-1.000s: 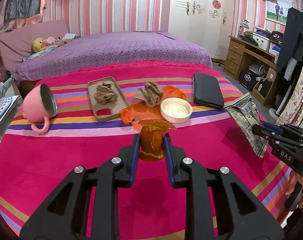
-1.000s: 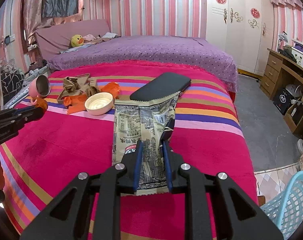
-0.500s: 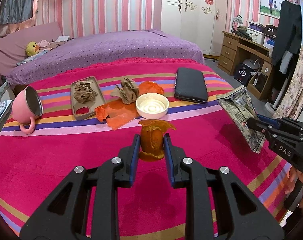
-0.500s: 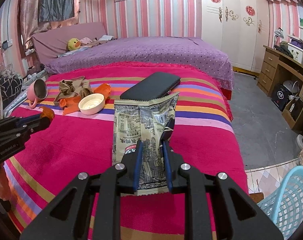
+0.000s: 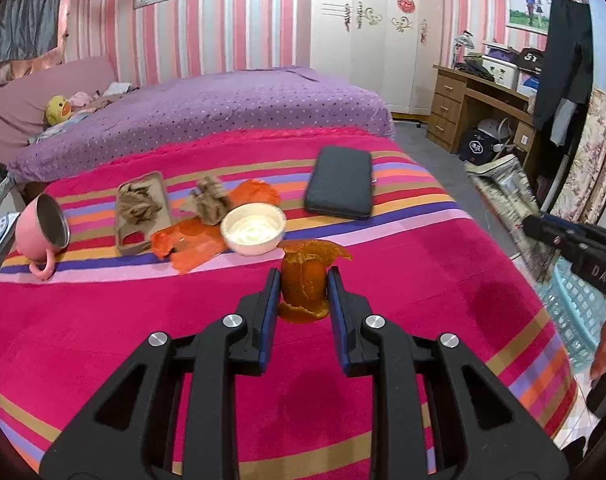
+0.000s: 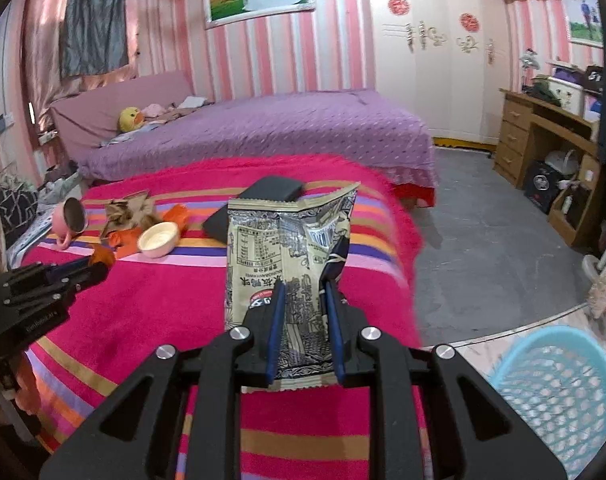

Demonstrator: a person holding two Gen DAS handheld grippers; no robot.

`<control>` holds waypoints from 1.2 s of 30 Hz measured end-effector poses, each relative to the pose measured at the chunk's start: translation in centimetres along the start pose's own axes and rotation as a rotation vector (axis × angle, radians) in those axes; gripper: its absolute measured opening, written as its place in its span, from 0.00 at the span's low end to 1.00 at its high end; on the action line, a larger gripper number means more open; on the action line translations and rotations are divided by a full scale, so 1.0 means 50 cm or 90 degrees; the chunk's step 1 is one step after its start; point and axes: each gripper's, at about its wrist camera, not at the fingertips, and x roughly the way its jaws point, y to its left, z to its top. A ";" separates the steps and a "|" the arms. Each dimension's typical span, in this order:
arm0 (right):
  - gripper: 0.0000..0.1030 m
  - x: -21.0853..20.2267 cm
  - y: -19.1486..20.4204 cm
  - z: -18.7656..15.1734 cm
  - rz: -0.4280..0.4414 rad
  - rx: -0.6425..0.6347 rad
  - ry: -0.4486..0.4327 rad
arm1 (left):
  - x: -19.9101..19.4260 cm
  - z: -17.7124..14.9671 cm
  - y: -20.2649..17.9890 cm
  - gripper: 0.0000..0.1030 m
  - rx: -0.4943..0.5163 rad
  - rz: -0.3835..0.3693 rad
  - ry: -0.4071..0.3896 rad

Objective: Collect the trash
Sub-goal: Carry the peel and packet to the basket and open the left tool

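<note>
My left gripper (image 5: 303, 280) is shut on an orange peel (image 5: 306, 280) and holds it above the striped pink bedspread (image 5: 143, 320). My right gripper (image 6: 303, 292) is shut on an empty snack bag (image 6: 287, 248), held upright above the bed's right edge. A light blue mesh basket (image 6: 559, 392) stands on the floor at lower right; it also shows in the left wrist view (image 5: 575, 316). More trash lies on the bed: crumpled brown paper (image 5: 211, 200), orange wrapper scraps (image 5: 191, 240), and brown paper on a small tray (image 5: 139, 208).
A white bowl (image 5: 255, 232), a tipped pink mug (image 5: 39, 236) and a black case (image 5: 343, 184) lie on the bedspread. A purple bed (image 6: 263, 128) stands behind. A wooden desk (image 6: 543, 136) is at the right, with grey floor (image 6: 495, 240) between.
Both grippers have moved right and back with their loads. The right gripper now hangs near the bed's right edge, and the blue basket is larger in view.
</note>
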 end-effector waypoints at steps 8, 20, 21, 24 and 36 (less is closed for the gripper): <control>0.20 -0.083 -0.169 -0.039 -0.106 0.005 0.016 | -0.014 0.013 -0.109 0.22 0.020 -0.033 -0.009; 0.20 -0.202 -0.405 -0.146 -0.233 0.072 0.037 | -0.016 0.003 -0.339 0.22 0.072 -0.124 -0.014; 0.20 -0.210 -0.416 -0.155 -0.239 0.076 0.040 | -0.014 0.001 -0.360 0.22 0.077 -0.133 -0.013; 0.20 -0.225 -0.441 -0.177 -0.257 0.084 0.044 | -0.009 -0.009 -0.417 0.22 0.095 -0.158 -0.014; 0.20 -0.246 -0.496 -0.236 -0.275 0.123 0.037 | 0.044 -0.064 -0.609 0.22 0.136 -0.242 0.029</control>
